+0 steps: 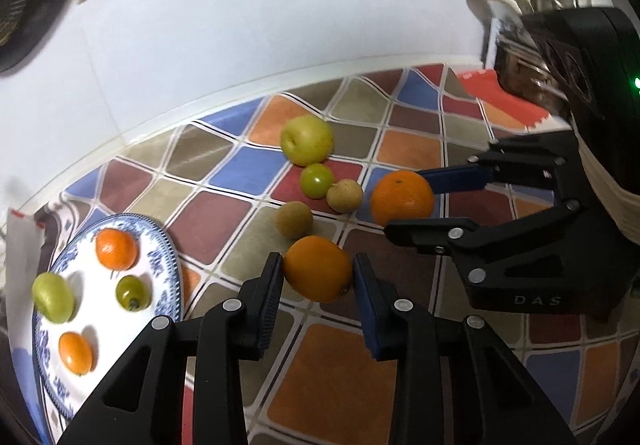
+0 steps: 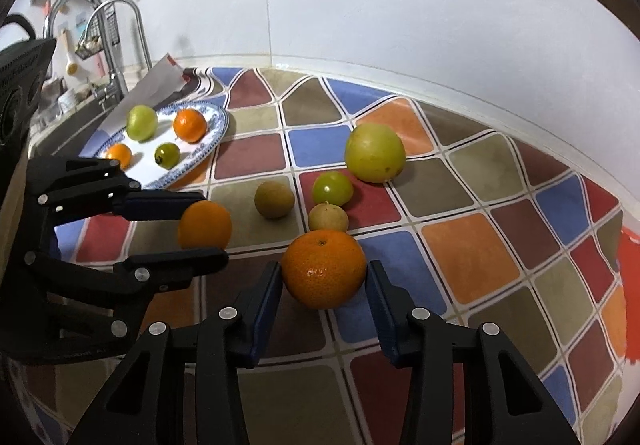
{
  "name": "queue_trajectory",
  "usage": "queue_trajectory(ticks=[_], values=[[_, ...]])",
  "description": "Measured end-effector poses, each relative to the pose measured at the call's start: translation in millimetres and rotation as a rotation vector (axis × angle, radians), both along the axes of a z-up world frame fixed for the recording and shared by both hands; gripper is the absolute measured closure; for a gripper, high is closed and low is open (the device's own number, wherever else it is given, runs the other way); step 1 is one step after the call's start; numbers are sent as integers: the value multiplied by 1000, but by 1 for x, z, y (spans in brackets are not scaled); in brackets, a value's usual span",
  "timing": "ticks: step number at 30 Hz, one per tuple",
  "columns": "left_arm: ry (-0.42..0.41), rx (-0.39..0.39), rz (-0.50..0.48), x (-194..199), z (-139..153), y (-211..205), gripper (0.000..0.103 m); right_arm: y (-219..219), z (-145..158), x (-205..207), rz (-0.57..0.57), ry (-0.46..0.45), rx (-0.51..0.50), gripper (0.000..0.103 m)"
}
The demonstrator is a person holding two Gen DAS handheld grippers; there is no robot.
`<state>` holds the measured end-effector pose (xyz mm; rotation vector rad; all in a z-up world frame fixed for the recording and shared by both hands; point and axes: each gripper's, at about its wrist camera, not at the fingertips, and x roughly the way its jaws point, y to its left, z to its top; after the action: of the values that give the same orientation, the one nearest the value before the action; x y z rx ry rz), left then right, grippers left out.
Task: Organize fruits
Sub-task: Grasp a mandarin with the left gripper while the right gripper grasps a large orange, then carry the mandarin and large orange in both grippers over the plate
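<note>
The main risk we see is that both oranges are round and sit on a wavy checked cloth (image 2: 472, 261), so a finger arriving off-centre would nudge its fruit away instead of trapping it. Our left gripper (image 1: 318, 273) has its fingers spread around a smooth orange (image 1: 318, 269); the pads look touching or nearly so on each side, and we cannot tell whether they press yet. If that orange escapes forward it rolls into the brown round fruit (image 1: 294, 219) just beyond the fingertips, or toward the plate (image 1: 168, 257) off to the left of the fingers. Our right gripper (image 2: 324, 277) likewise straddles a dimpled orange (image 2: 324, 269), with a thin gap showing at the right finger, so we judge it not yet gripped. A second small brown fruit (image 2: 328, 218) sits just ahead of it, with the green tomato (image 2: 332, 187) and the green apple (image 2: 374, 153) farther on, and a push would scatter them. The two tools also lie close, at right angles, each orange near the other's fingertips, so lifting together could knock them. Both reach in low, fingers nearly level.
</note>
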<state>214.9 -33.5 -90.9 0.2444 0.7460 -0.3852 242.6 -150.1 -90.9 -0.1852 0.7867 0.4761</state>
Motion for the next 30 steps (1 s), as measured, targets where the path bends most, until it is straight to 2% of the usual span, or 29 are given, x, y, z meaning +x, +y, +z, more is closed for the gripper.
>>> queue_trajectory(ticks=[8,19,30], values=[[-54,-43,60,-26,24,12,68,-1,29,-25,-49,-52,50,59],[-133,-86,138,-65,53,37,68,14,65,-60,-45,-131,80,59],[-172,-92,238,-95,67,75,68,49,82,-85,-14,-168,117,59]])
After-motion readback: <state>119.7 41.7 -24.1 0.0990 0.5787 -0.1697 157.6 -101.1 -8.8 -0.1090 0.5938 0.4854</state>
